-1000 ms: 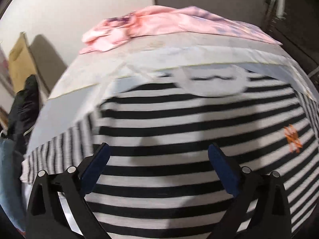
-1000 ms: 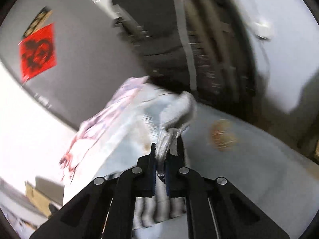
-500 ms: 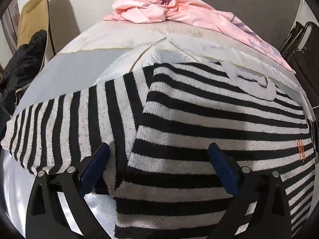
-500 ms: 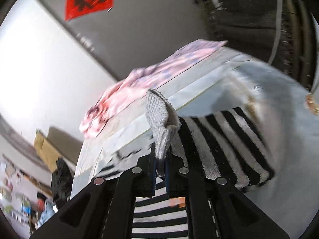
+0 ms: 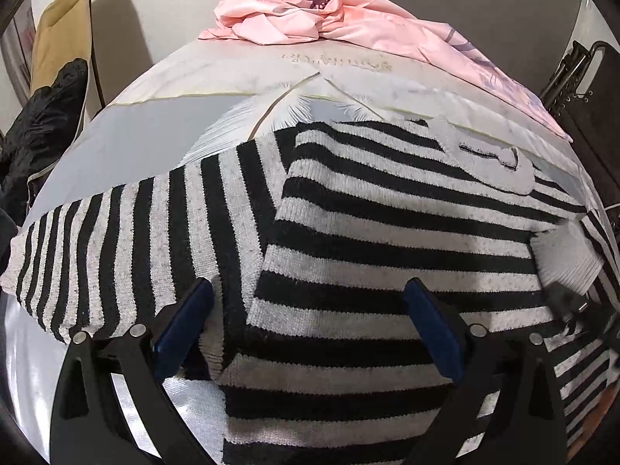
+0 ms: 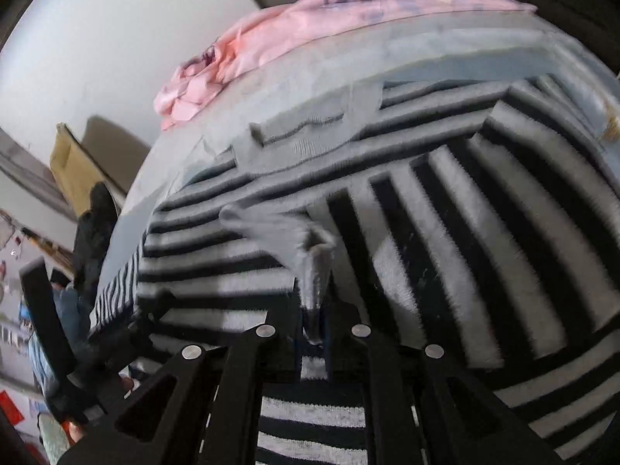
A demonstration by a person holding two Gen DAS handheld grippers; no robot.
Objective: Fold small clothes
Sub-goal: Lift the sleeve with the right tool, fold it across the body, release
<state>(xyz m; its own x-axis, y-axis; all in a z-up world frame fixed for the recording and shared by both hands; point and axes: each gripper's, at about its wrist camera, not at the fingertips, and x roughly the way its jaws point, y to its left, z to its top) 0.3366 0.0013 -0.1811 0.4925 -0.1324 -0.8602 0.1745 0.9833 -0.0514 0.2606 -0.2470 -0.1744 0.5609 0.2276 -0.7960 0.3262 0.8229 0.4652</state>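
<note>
A black-and-white striped sweater (image 5: 387,240) is spread flat on the pale bed cover (image 5: 162,124), its left sleeve (image 5: 116,248) stretched toward the bed's left edge. The left gripper (image 5: 306,321) is held wide apart above the sweater body, nothing between its pads. The right gripper (image 6: 313,333) is clamped on the grey ribbed cuff (image 6: 310,255) of the right sleeve, folded across the chest. Bare cover is left beyond the collar; a pink garment (image 5: 329,19) is heaped at the far edge.
</note>
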